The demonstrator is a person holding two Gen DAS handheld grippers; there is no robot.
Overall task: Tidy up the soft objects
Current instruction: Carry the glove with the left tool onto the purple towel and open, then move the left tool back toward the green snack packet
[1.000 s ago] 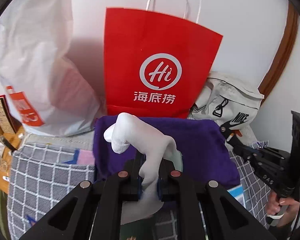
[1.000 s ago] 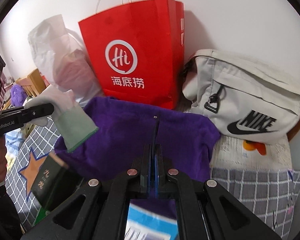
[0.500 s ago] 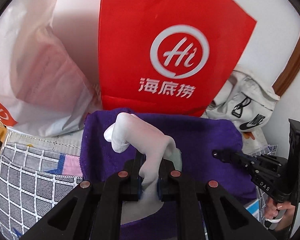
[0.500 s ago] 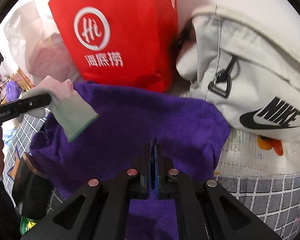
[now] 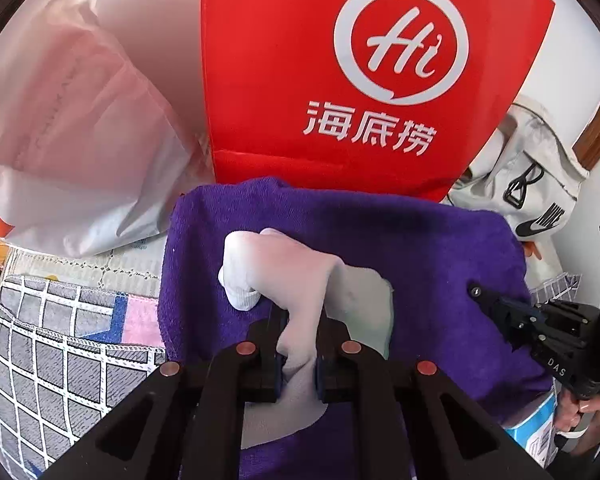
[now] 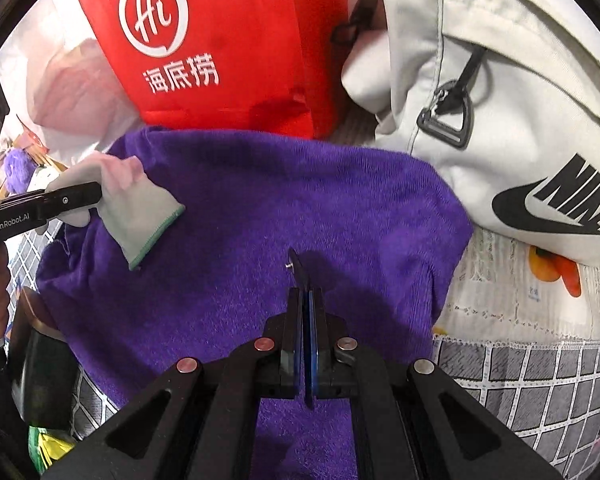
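Observation:
A purple towel lies spread on the checked cover, also in the right wrist view. My left gripper is shut on a white sock with a green-edged cuff and holds it low over the towel's left part; the sock also shows in the right wrist view. My right gripper is shut and empty, low over the towel's middle, and shows in the left wrist view at the right.
A red paper bag stands behind the towel. A white plastic bag is to its left. A white Nike bag lies to the right. A grey checked cover lies underneath. A dark box sits at the towel's left edge.
Both grippers have moved forward and down towards the towel and the red bag. The sock stays held in my left gripper and now hangs lower over the towel.

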